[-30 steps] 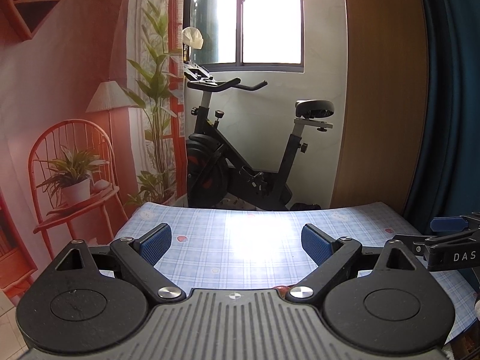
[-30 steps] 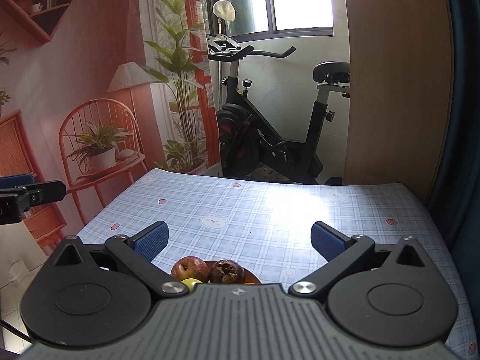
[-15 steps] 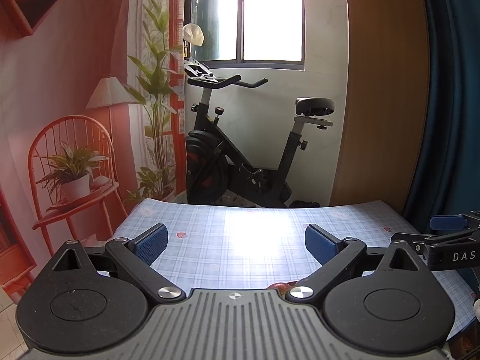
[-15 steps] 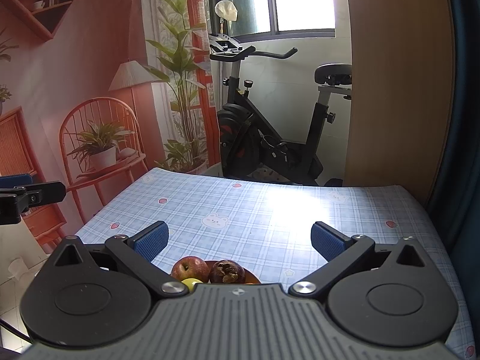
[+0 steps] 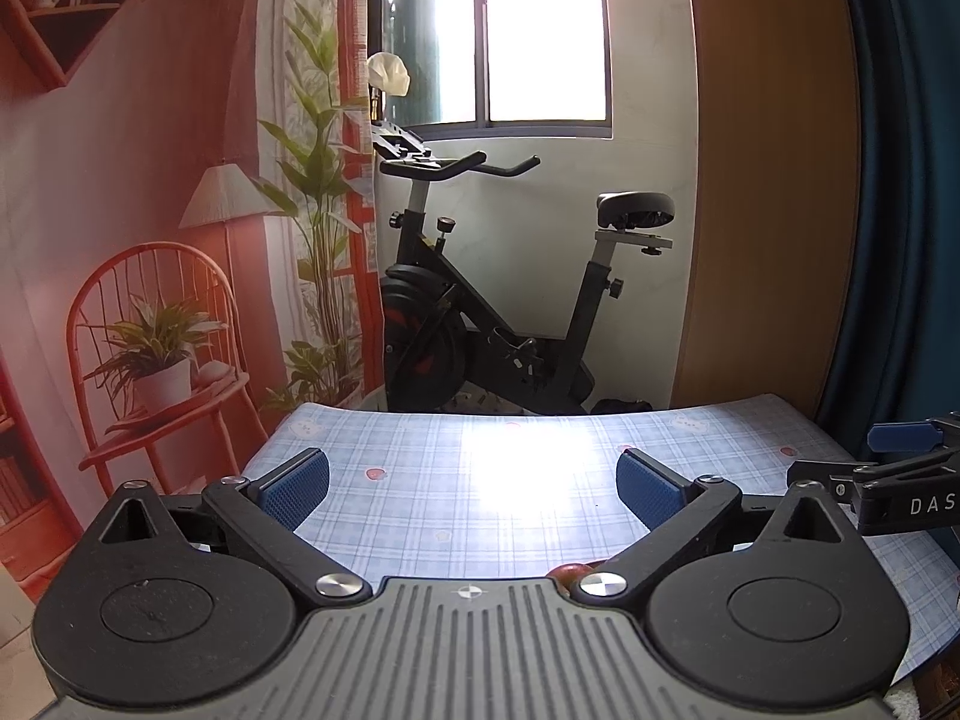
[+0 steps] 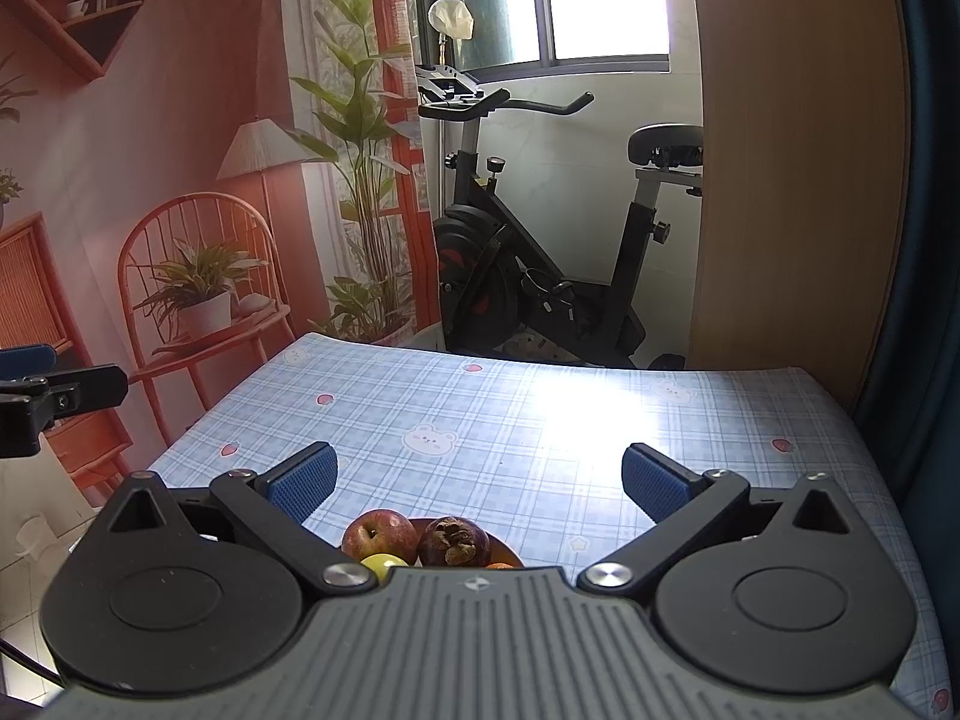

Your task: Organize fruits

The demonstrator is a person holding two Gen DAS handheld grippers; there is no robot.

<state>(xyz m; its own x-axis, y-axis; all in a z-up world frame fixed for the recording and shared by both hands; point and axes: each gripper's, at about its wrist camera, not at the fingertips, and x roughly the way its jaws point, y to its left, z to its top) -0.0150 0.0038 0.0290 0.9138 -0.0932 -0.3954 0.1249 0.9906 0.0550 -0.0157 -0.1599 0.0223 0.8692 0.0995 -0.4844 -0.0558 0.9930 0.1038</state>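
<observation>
Fruit sits heaped in an orange bowl (image 6: 501, 547) just under our right claw (image 6: 478, 483): a red apple (image 6: 379, 533), a dark mangosteen (image 6: 454, 540), a yellow fruit (image 6: 384, 564), all near the front edge of the checked tabletop (image 6: 540, 420). Our right claw stands wide and empty; our left claw (image 5: 473, 489) is equally wide and empty, with only a sliver of the apple (image 5: 570, 571) showing. Over the last second little has changed; both views have merely drifted slightly. We judge sorting has not begun, and nothing is gripped yet.

Red apple (image 6: 379, 533), dark mangosteen (image 6: 454, 540) and yellow fruit (image 6: 384, 564) (half hidden) together on an orange plate (image 6: 503, 549).
</observation>
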